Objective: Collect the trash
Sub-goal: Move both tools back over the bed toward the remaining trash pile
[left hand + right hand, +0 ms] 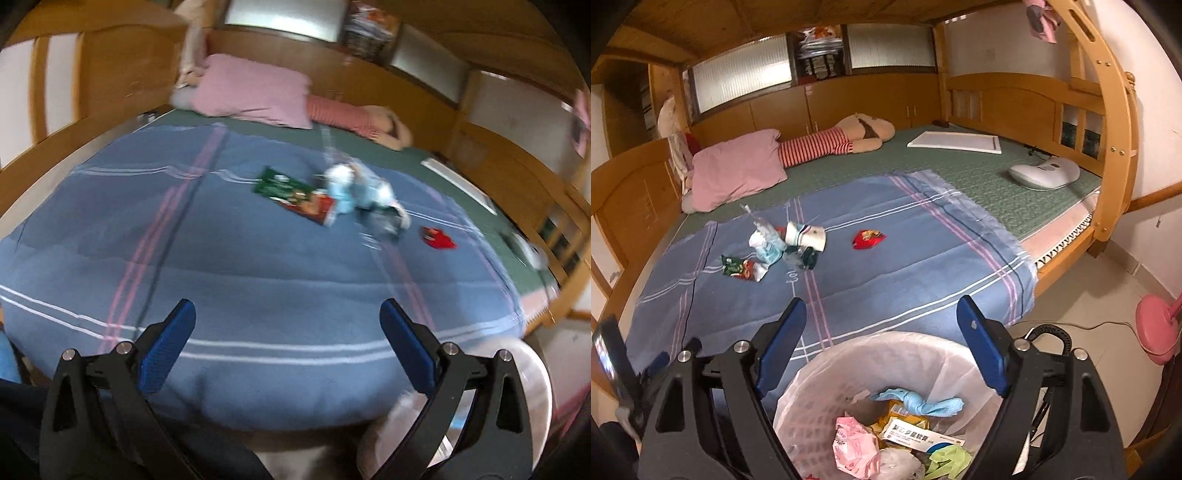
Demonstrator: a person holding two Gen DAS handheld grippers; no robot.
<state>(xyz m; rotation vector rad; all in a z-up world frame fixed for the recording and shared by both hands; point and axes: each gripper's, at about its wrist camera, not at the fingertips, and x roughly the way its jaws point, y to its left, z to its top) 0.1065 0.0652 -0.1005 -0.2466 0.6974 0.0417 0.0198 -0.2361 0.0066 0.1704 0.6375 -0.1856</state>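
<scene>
Litter lies mid-bed on the blue striped blanket (pixel 886 240): a green and red wrapper (pixel 738 267), a pale blue and white crumpled heap (pixel 768 247), a white cup-like piece (pixel 807 236), a small dark item (pixel 809 258) and a red wrapper (pixel 868 238). The blurred left wrist view shows the same green wrapper (pixel 279 184), heap (pixel 341 188) and red wrapper (pixel 437 238). My left gripper (pixel 287 308) stands open over the blanket's near edge, holding nothing. My right gripper (pixel 882 302) is open and bare above the white lined bin (pixel 849 350), which holds a pink wrapper (pixel 853 443) and a box (pixel 919 435).
A pink pillow (pixel 738 170) and a striped plush doll (pixel 842 142) lie at the bed's far side. A white board (pixel 956 142) and a white device (pixel 1045 173) rest on the green mat. The wooden bunk post (pixel 1115 147) rises at right; a pink stand (pixel 1156 328) sits on the floor.
</scene>
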